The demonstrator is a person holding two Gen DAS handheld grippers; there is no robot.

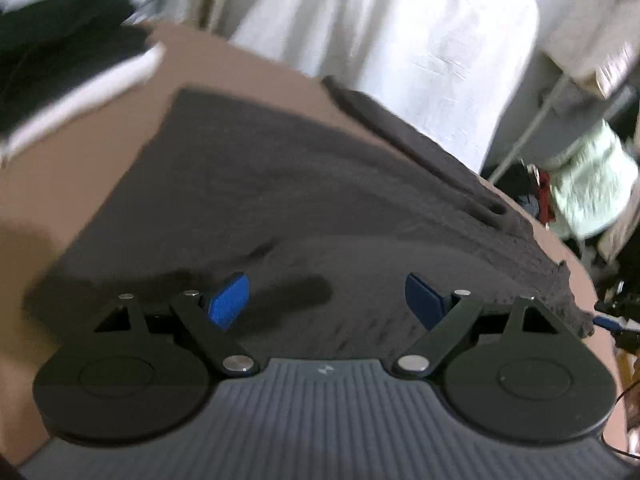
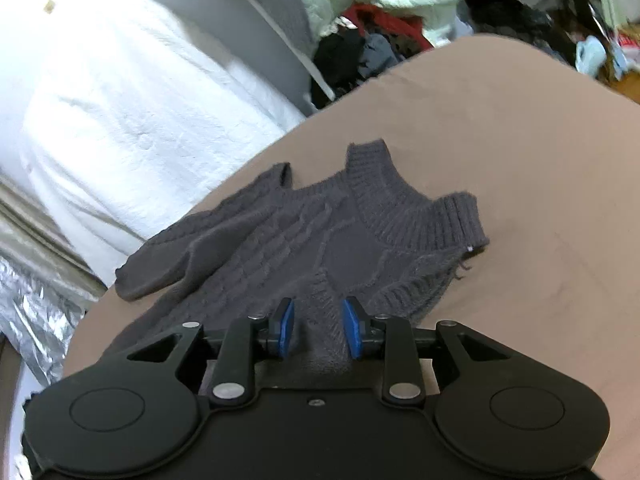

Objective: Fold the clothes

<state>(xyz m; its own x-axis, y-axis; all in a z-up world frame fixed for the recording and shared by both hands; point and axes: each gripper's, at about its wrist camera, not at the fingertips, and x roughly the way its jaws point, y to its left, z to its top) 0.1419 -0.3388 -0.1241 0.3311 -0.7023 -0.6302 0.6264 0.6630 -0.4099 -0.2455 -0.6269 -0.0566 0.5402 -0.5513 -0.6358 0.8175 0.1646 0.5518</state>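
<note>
my left gripper (image 1: 327, 300): nearest the left wrist camera, blue pads spread wide, nothing between them; it hangs just over the flat body of the sweater.

my right gripper (image 2: 318, 328): nearest the right wrist camera, blue pads drawn narrow with a fold of grey knit pinched up between them, at the sweater's near edge.

sweater (image 2: 320, 236): dark grey cable knit, lying on the bench. in the right wrist view its ribbed collar (image 2: 374, 168) stands up toward the far side, one ribbed cuff (image 2: 460, 220) lies to the right of the collar, and a sleeve (image 2: 168, 260) lies folded across to the left, its end at the bench edge. in the left wrist view the sweater (image 1: 260, 200) shows as a broad smooth panel with a straight left edge; that view is blurred, so the knit detail cannot be read there.

bench (image 2: 540, 160): covered in plain tan-brown, bare to the right of the sweater.

person (image 2: 120, 120): stands close against the far side of the bench in a white garment.

dark folded cloth on a white item (image 1: 60, 60): at the bench's far left corner, blurred.

heap of mixed clothes (image 2: 384, 28): beyond the bench, pale green, red and black pieces.

silver foil sheet (image 2: 36, 312): off the bench, left of the right wrist view.
</note>
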